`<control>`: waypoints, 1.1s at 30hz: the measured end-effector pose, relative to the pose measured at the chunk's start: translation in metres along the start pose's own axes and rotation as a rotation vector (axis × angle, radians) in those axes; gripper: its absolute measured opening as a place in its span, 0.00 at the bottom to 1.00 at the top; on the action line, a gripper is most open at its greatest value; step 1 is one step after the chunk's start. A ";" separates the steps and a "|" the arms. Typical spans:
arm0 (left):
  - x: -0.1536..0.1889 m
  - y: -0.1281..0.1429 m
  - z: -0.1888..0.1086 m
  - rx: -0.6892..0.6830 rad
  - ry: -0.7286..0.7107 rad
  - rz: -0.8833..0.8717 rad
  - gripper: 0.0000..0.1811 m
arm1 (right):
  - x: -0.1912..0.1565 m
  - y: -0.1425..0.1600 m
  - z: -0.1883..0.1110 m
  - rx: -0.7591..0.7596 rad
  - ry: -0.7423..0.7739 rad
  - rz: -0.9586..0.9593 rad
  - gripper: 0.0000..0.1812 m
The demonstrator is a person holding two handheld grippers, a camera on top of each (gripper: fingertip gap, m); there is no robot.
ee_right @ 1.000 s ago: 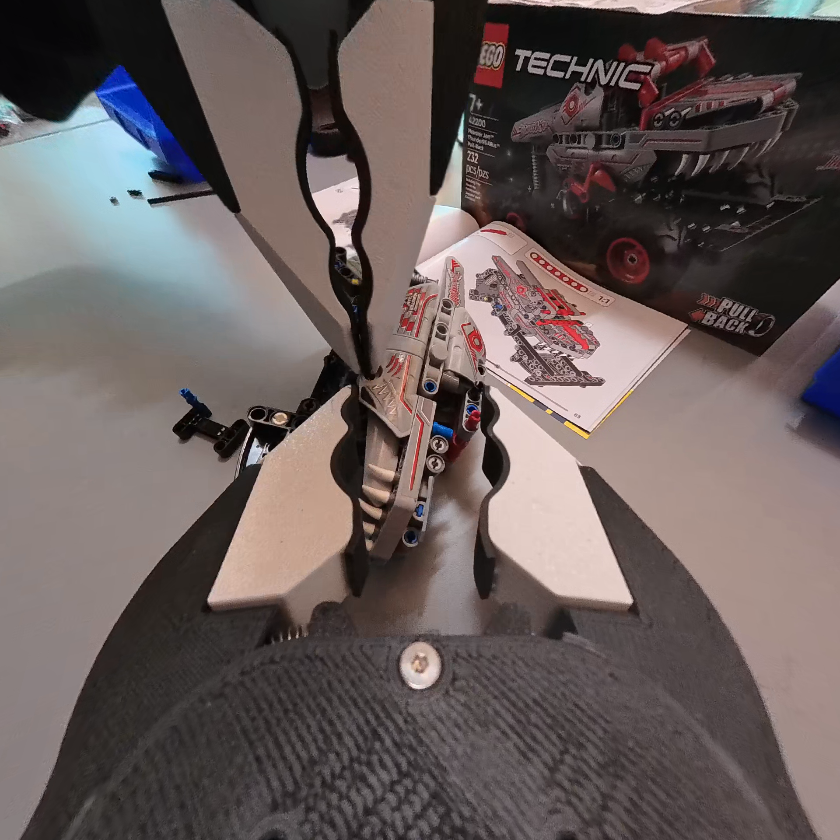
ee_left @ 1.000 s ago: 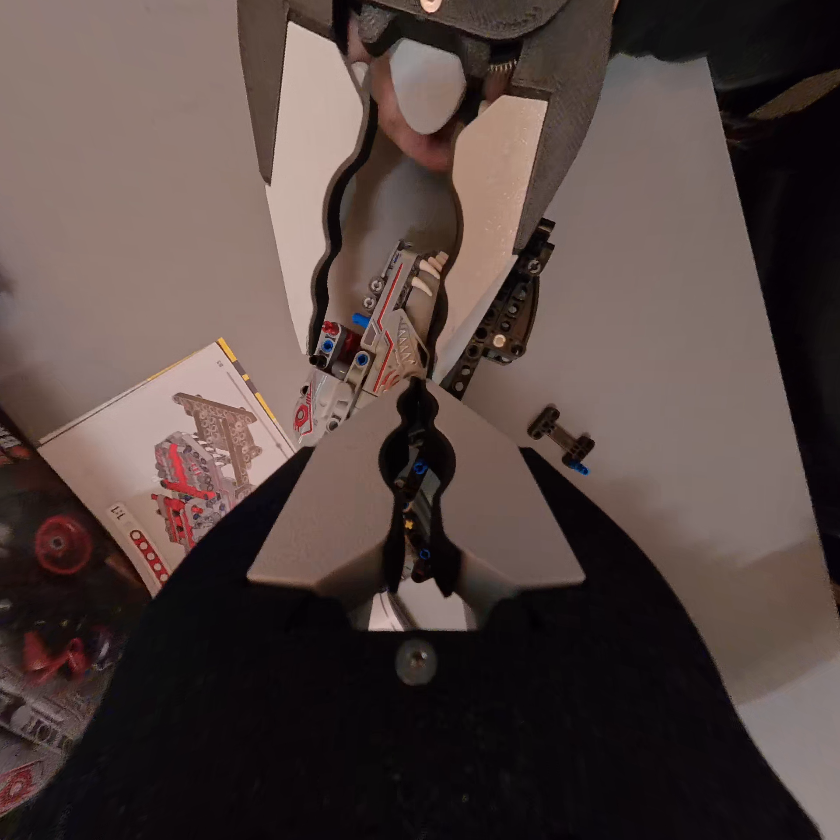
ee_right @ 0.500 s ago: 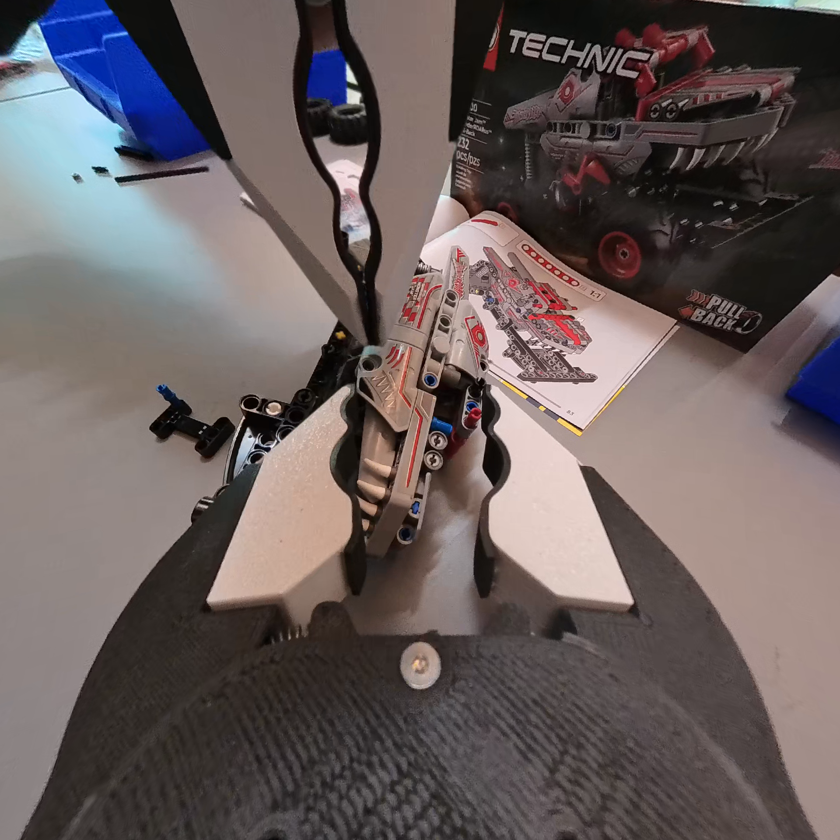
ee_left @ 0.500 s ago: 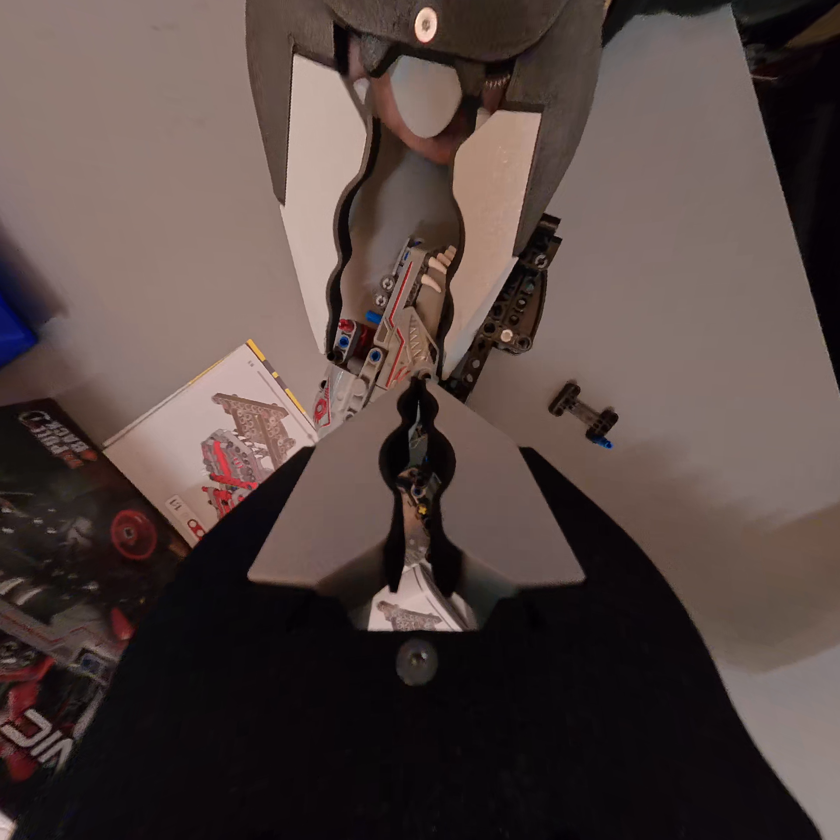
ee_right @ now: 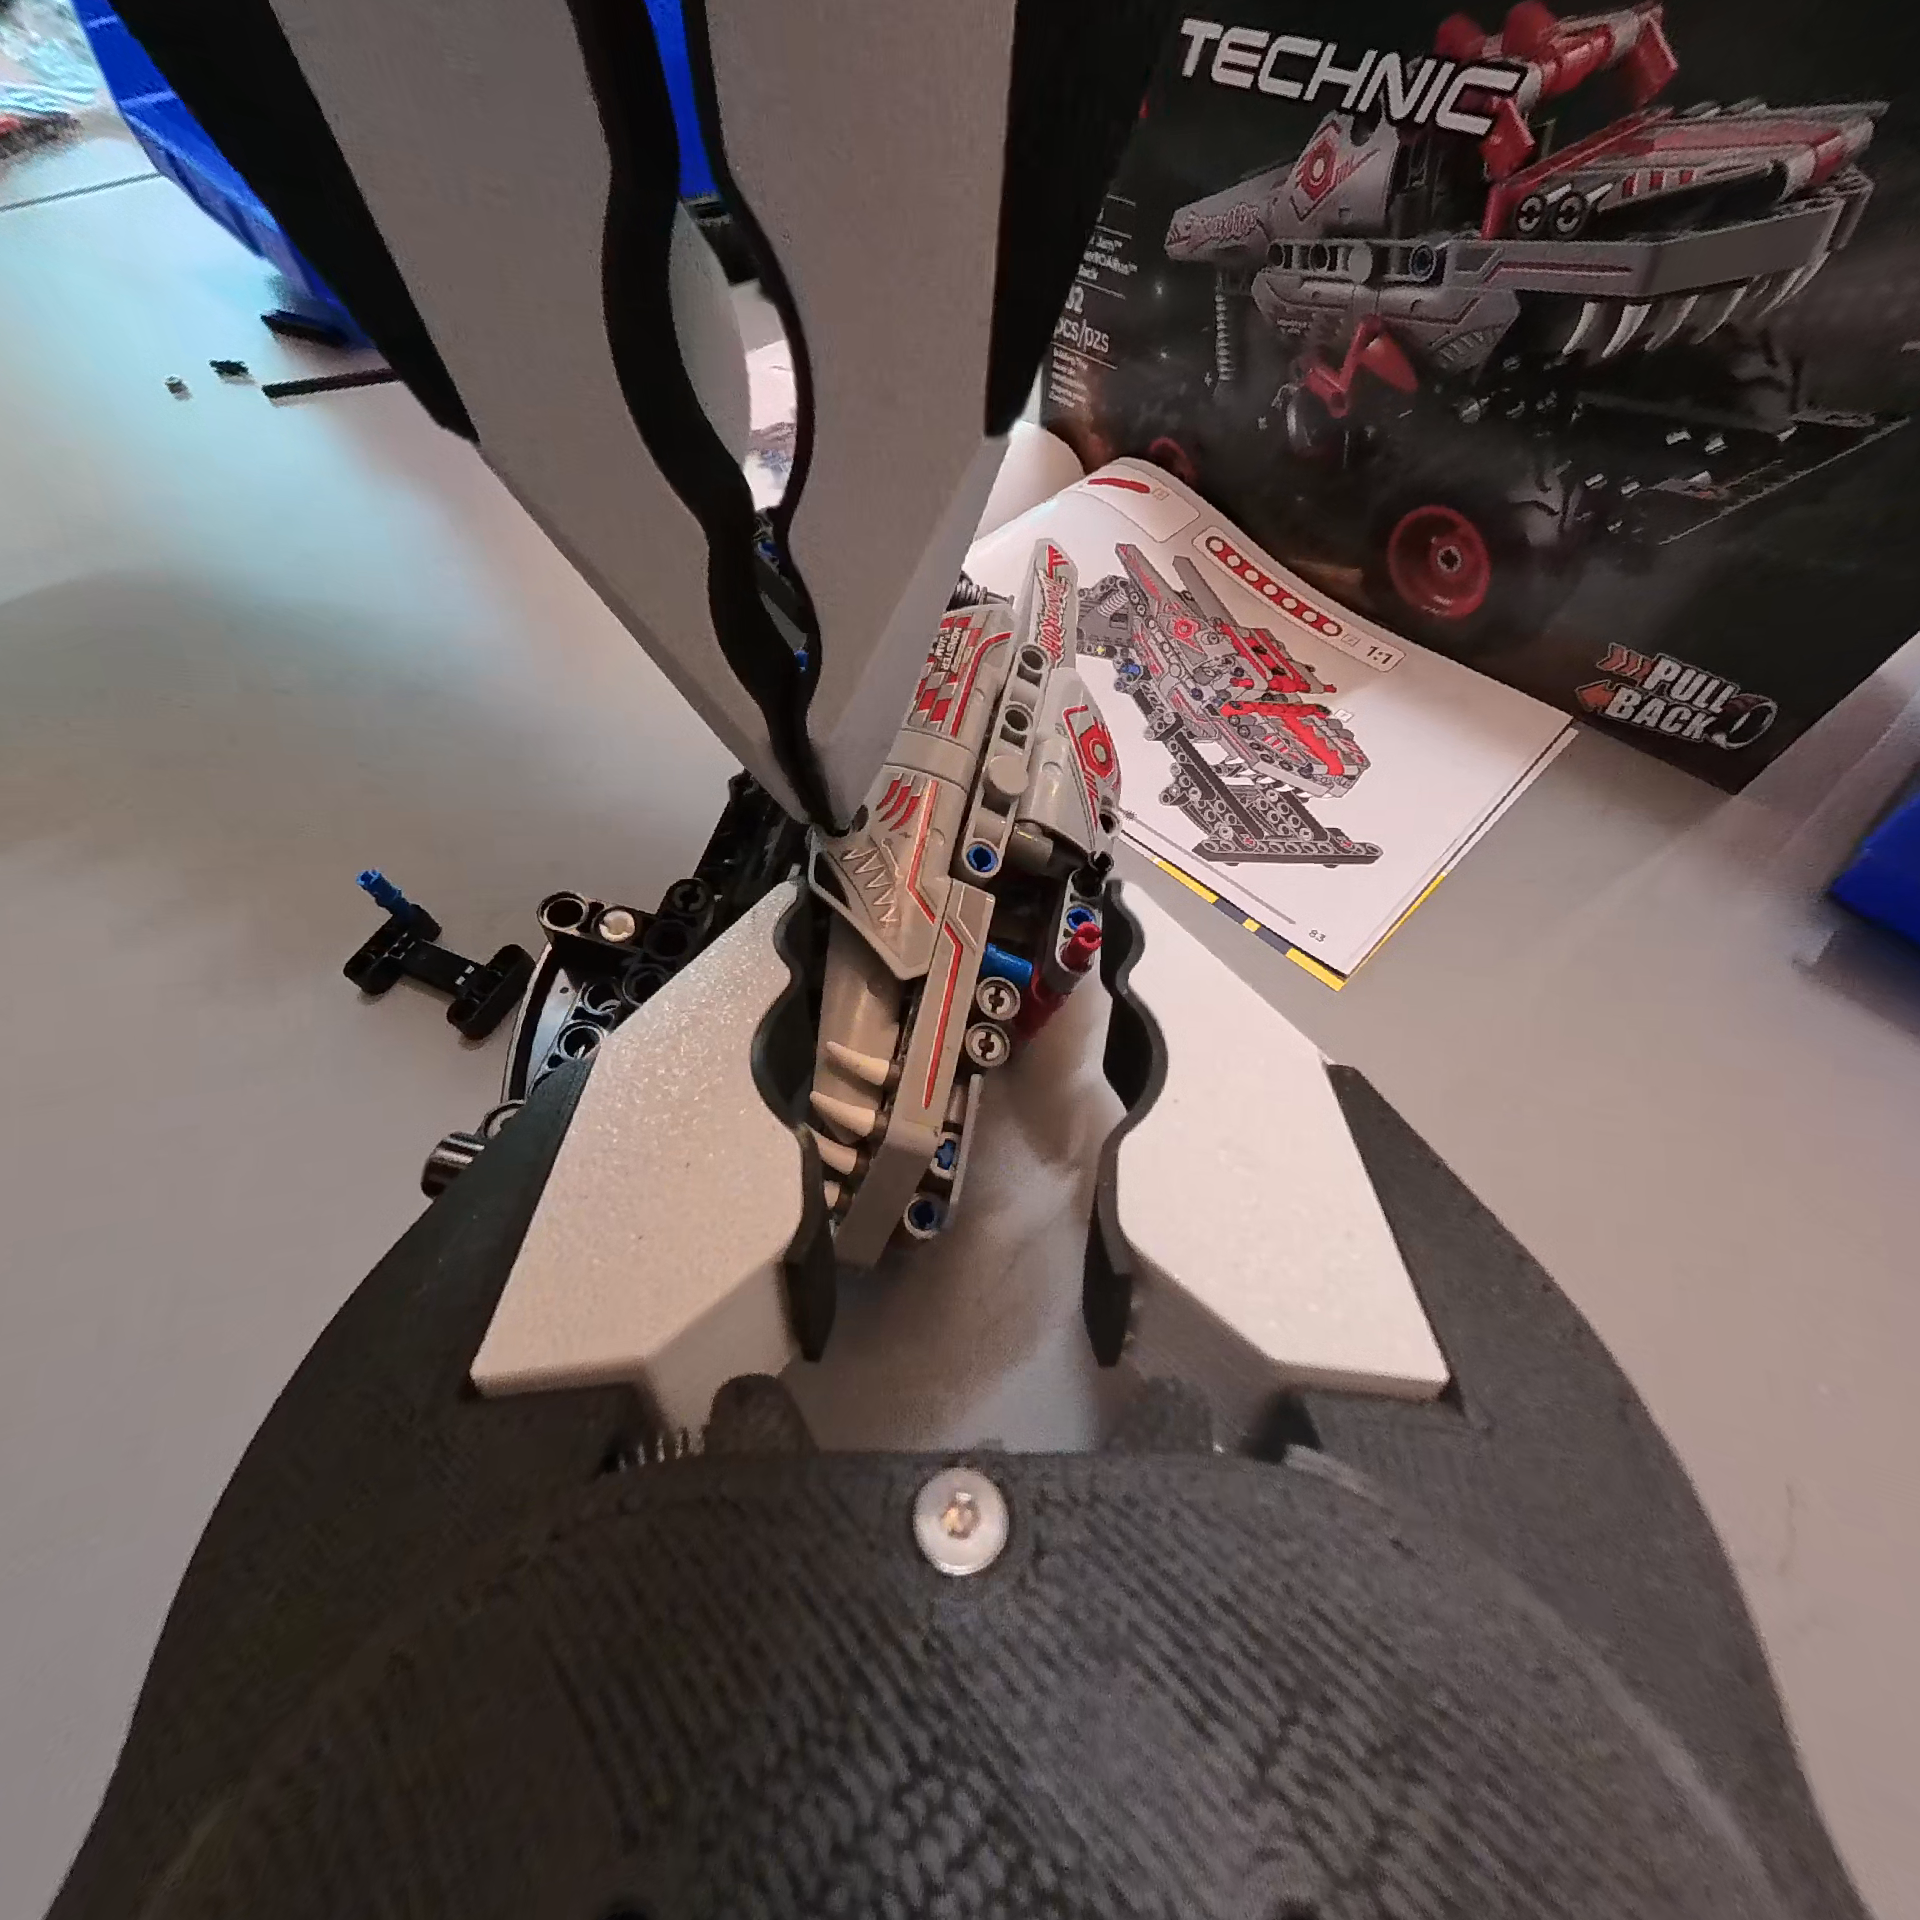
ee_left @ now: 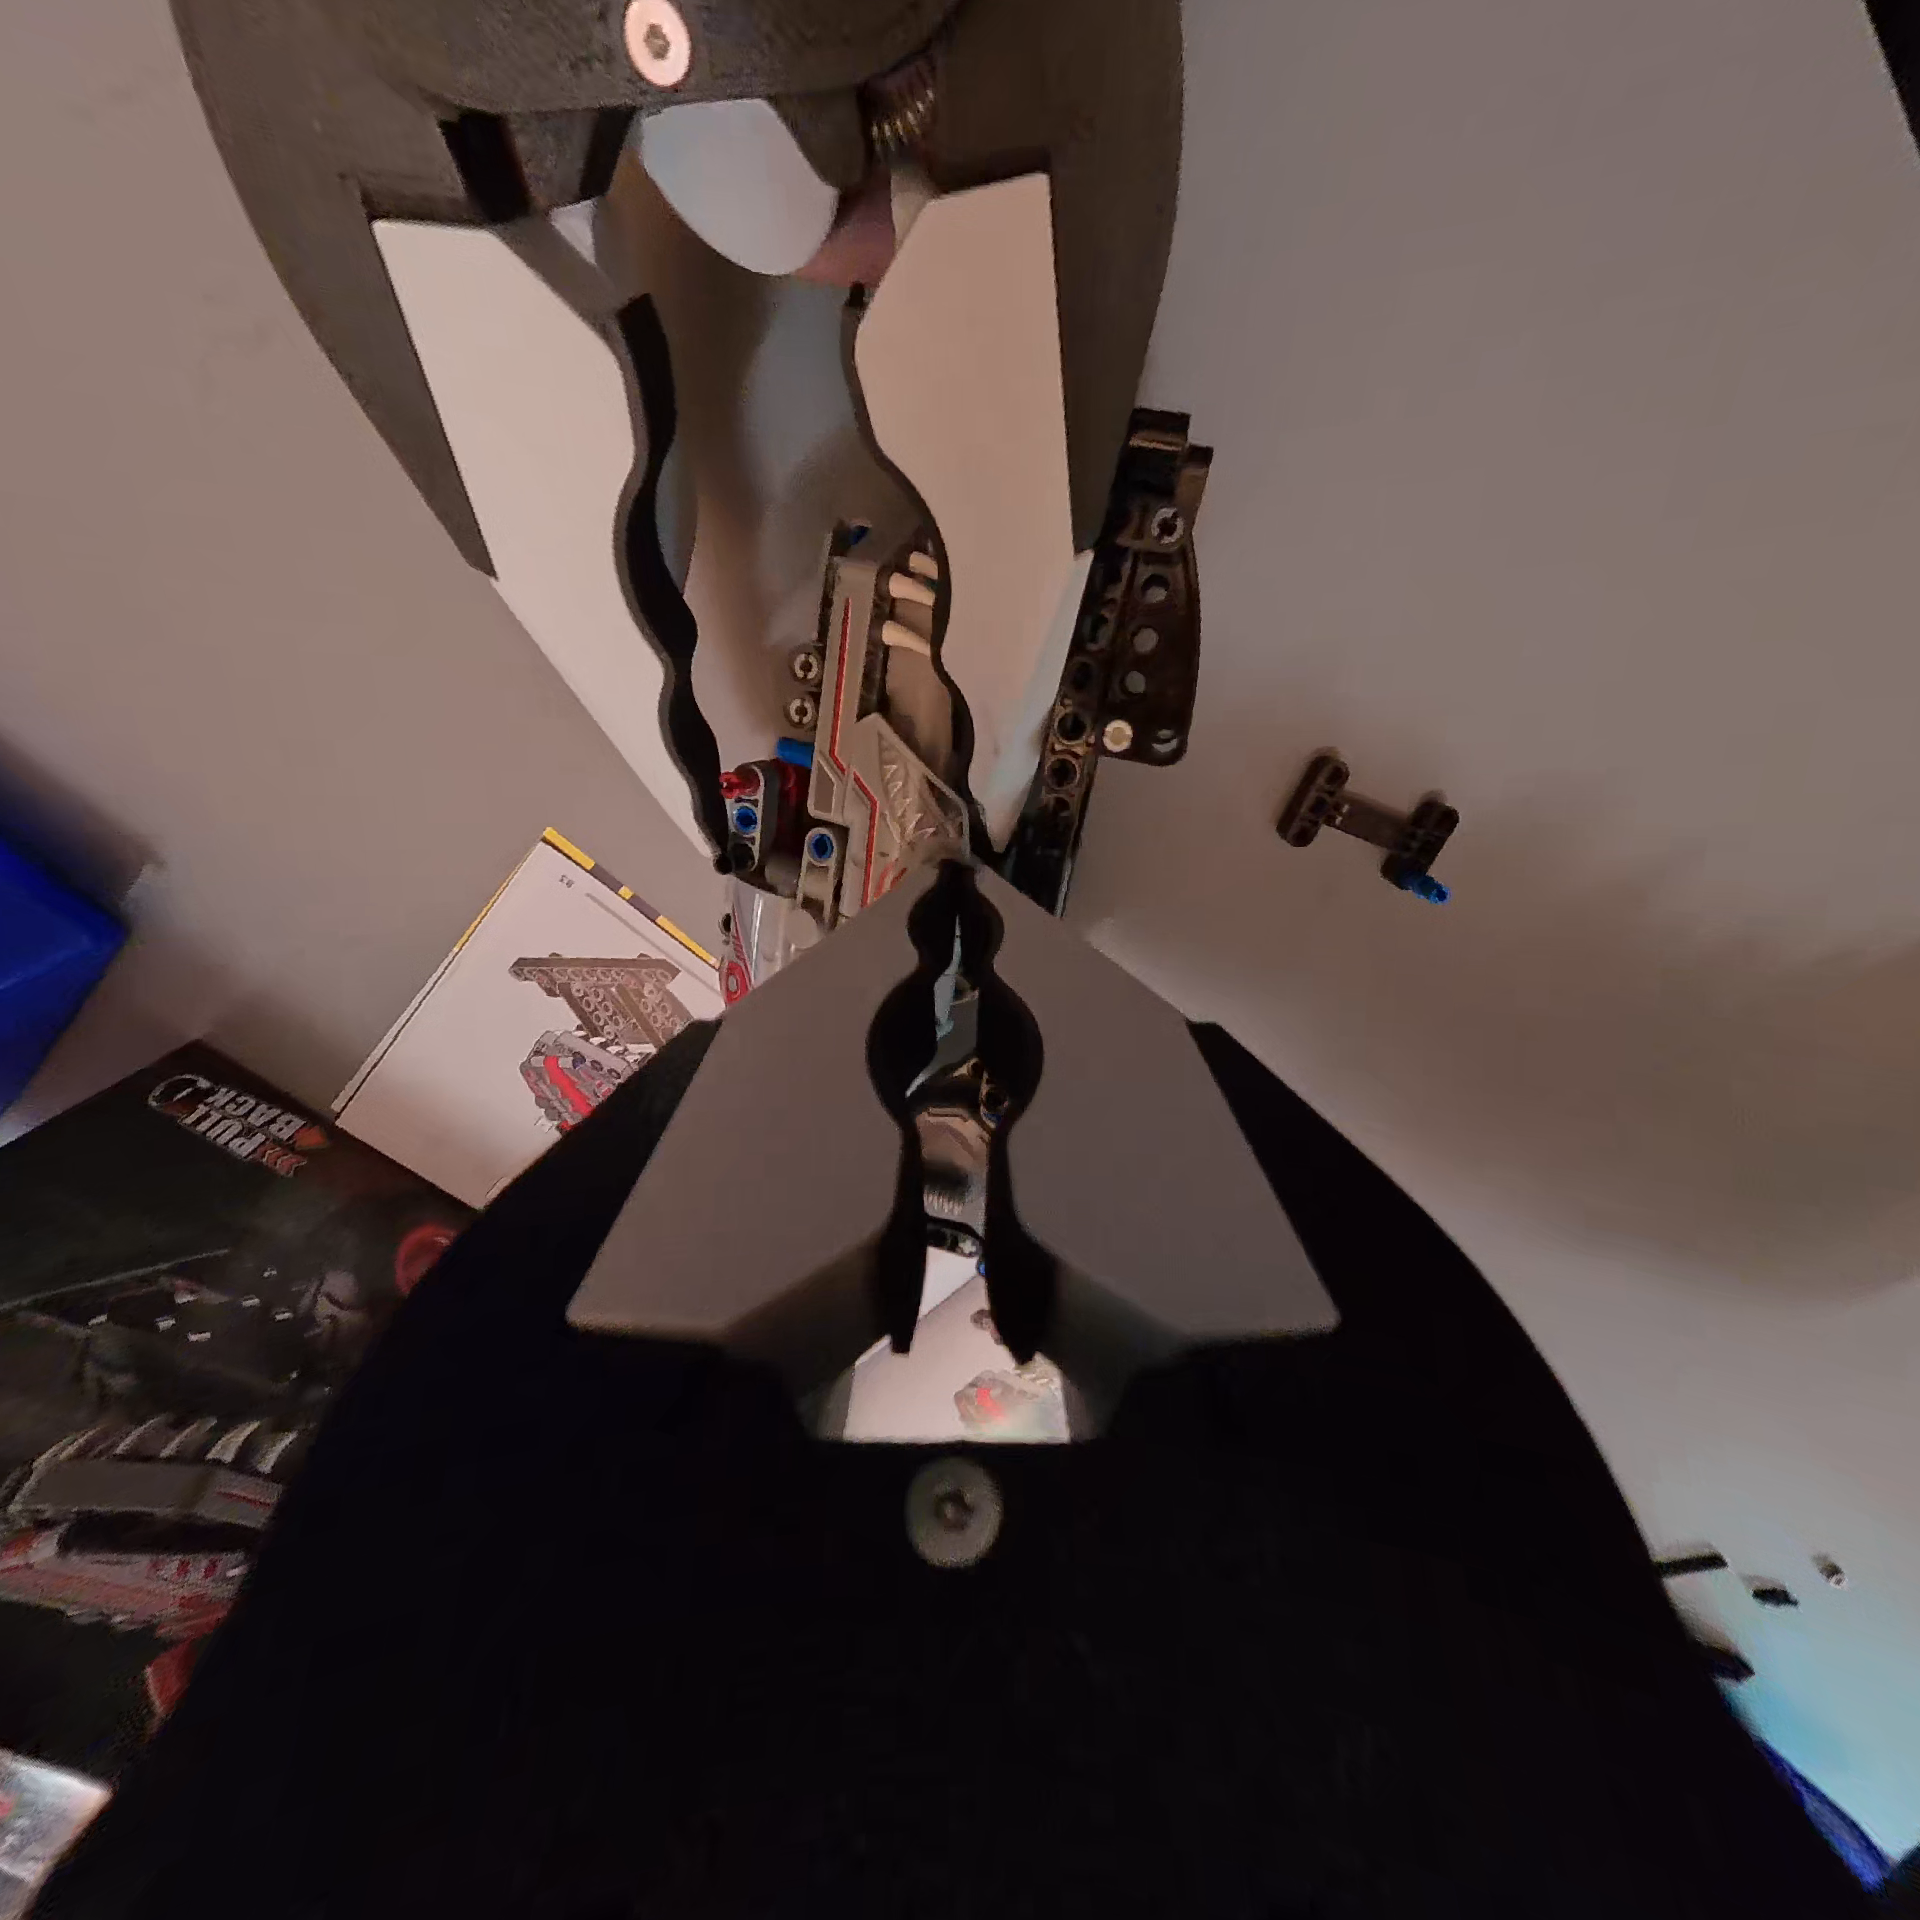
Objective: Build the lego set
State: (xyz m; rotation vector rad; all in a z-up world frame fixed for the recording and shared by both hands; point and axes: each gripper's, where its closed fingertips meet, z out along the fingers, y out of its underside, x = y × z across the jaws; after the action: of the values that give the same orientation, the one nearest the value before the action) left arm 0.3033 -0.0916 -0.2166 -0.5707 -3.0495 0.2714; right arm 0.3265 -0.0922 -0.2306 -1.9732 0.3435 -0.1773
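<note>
A grey and red lego model (ee_right: 935,935) with white teeth is held up over the pale table. My right gripper (ee_right: 951,904) is shut on it, with the model against its left finger and the red and black pins against its right finger. My left gripper (ee_left: 951,873) comes from the opposite side. It is shut, with its tips pinching the model's grey pointed panel (ee_left: 883,800). Dark parts with blue pins show through the gap between its fingers. The left gripper also shows in the right wrist view (ee_right: 826,821), and the right gripper in the left wrist view (ee_left: 852,831).
A black curved beam assembly (ee_right: 613,966) and a small black connector with a blue pin (ee_right: 436,956) lie on the table (ee_right: 208,727). The open instruction booklet (ee_right: 1403,779) and the set's box (ee_right: 1558,260) are behind. There are blue bins (ee_left: 42,935) and small black bits (ee_right: 301,384). The grippers are tip to tip, or close to it.
Both grippers stay shut on the model. The left wrist view has swung, so that more of the box, a blue bin and the small black bits show.
</note>
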 end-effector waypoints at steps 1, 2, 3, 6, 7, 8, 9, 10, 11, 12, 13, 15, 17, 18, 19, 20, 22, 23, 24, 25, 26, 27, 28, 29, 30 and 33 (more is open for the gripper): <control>0.000 0.000 0.000 -0.011 0.003 0.009 0.00 | 0.000 0.001 0.000 -0.004 -0.002 0.000 0.30; 0.001 0.000 0.001 -0.016 0.009 0.010 0.00 | 0.000 0.001 0.000 -0.005 -0.001 -0.002 0.30; 0.001 0.000 0.001 -0.016 0.016 0.005 0.00 | -0.001 0.001 0.000 -0.005 -0.001 -0.005 0.30; 0.003 0.000 0.002 -0.010 0.015 -0.002 0.00 | -0.001 0.001 0.001 -0.008 0.003 -0.016 0.30; 0.002 0.000 0.002 -0.014 0.000 0.005 0.00 | -0.001 0.001 0.001 -0.008 0.004 -0.017 0.30; 0.002 0.000 0.002 -0.019 -0.019 0.017 0.00 | -0.001 0.001 0.001 -0.009 0.004 -0.016 0.30; 0.002 0.000 0.002 -0.025 -0.035 0.024 0.00 | -0.001 0.001 0.001 -0.009 0.002 -0.013 0.30; 0.002 0.000 0.002 -0.029 -0.046 0.026 0.00 | -0.001 0.001 0.001 -0.010 0.002 -0.013 0.30; 0.002 0.000 0.002 -0.030 -0.052 0.025 0.00 | -0.001 0.002 0.001 -0.010 0.003 -0.013 0.30; 0.002 0.000 0.002 -0.026 -0.056 0.022 0.00 | -0.001 0.002 0.001 -0.009 0.003 -0.015 0.29; 0.002 0.000 0.002 -0.021 -0.060 0.019 0.00 | -0.001 0.001 0.000 -0.007 0.006 -0.017 0.29; 0.001 0.000 0.001 0.000 -0.073 0.012 0.00 | 0.000 0.001 0.000 -0.004 0.012 0.004 0.29; 0.000 0.000 0.000 0.026 -0.083 -0.012 0.00 | 0.001 0.000 0.000 0.002 0.028 0.007 0.29; -0.002 0.000 0.000 0.039 -0.096 -0.024 0.00 | 0.002 0.000 0.000 0.004 0.043 0.005 0.29; -0.003 -0.001 0.000 0.055 -0.110 -0.037 0.00 | 0.003 -0.001 -0.001 0.007 0.054 0.006 0.29; -0.004 -0.001 0.000 0.073 -0.122 -0.055 0.00 | 0.004 -0.002 -0.002 0.018 0.058 0.017 0.29; -0.005 -0.003 0.000 0.107 -0.129 -0.099 0.00 | 0.004 -0.007 -0.005 0.061 0.030 0.095 0.30; -0.006 -0.003 0.000 0.118 -0.138 -0.113 0.00 | 0.005 -0.008 -0.006 0.070 0.019 0.124 0.30; -0.008 -0.003 0.000 0.125 -0.146 -0.129 0.00 | 0.007 -0.008 -0.005 0.066 0.026 0.121 0.30; -0.009 -0.003 0.000 0.125 -0.151 -0.143 0.00 | 0.008 -0.008 -0.004 0.068 0.047 0.103 0.30; -0.010 -0.002 0.000 0.124 -0.160 -0.153 0.00 | 0.010 -0.009 -0.004 0.072 0.071 0.088 0.30; -0.011 -0.002 0.000 0.128 -0.165 -0.167 0.00 | 0.011 -0.009 -0.004 0.071 0.089 0.081 0.30; -0.012 -0.001 0.000 0.134 -0.169 -0.185 0.00 | 0.012 -0.009 -0.004 0.068 0.099 0.081 0.30; -0.013 -0.001 0.000 0.141 -0.173 -0.204 0.00 | 0.013 -0.008 -0.004 0.066 0.108 0.086 0.30; -0.014 -0.001 0.000 0.147 -0.174 -0.218 0.00 | 0.014 -0.008 -0.003 0.066 0.120 0.085 0.30; -0.014 0.000 -0.001 0.166 -0.171 -0.241 0.00 | 0.014 -0.009 -0.004 0.069 0.158 0.057 0.30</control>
State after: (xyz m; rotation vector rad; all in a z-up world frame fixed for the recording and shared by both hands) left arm 0.3159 -0.0968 -0.2155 -0.1768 -3.1719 0.5843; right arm 0.3402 -0.0970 -0.2213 -1.8841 0.4893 -0.3051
